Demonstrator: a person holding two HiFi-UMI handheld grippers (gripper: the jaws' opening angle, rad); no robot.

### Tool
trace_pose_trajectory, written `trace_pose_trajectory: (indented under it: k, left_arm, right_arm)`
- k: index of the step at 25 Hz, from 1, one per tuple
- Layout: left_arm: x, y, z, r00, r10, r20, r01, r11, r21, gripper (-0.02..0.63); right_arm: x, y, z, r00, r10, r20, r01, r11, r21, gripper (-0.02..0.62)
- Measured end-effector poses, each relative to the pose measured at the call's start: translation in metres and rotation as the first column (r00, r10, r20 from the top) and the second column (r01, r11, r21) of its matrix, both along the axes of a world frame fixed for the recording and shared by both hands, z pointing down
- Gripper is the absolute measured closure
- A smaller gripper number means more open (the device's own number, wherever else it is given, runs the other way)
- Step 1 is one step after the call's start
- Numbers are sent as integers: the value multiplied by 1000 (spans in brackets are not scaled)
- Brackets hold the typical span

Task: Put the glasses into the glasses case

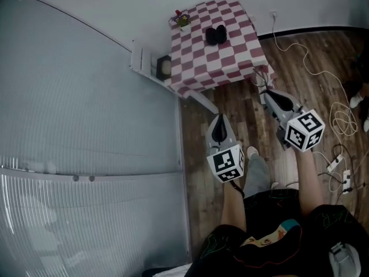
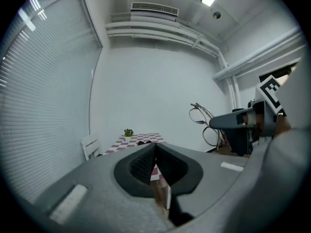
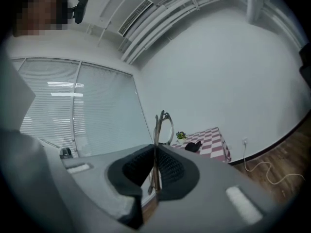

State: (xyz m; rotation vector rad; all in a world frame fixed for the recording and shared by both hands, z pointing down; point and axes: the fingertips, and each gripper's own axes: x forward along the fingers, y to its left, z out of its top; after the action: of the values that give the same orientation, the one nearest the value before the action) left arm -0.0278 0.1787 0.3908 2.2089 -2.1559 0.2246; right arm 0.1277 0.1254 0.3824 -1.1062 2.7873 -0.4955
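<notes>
Evidently, in the head view, the right tongs are clamped on the glasses for carrying. The glasses case waits on the checkered desk, well ahead across wooden floor.

In the left gripper view, the left tongs are pressed together and empty, probably spare for the case.

In the right gripper view, the glasses stand edge-on in the tongs, with window blinds alongside.

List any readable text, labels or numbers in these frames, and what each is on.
No readable words or numbers in any view.
Left cube and right cube: black-and-white square markers only, no letters or digits.
Print on the shorts: too small and blurred to read.
</notes>
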Motion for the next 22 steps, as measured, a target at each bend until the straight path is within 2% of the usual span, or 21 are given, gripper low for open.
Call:
trace_pose_trajectory:
  k: [3,7,13,17,22]
  left_arm:
    - [-9,-21,28,1000,12,-2,-12,998,-58,597]
    - [-42,-44,58,998,-40,-38,35,991,-129,597]
    - [-60,-89,79,997,-29,-64,19,987,-158,597]
    - [-65,-119,93,1000,19,20,-14,981,-193,597]
    - [-80,-146,101,999,26,-20,-30,980,-197,597]
  right_arm:
    - [-3,-22,20,1000,28,-5,-28,999,-38,575]
    - [-19,-49,40,999,40,-12,-40,996,-76,575]
    - [-46,-91,62,997,44,-62,-51,992,-119,575]
    - [-68,-117,71,994,29,-107,-44,990,-137,575]
    - [-97,-142,76,987,1,-159,-24,989,-147,575]
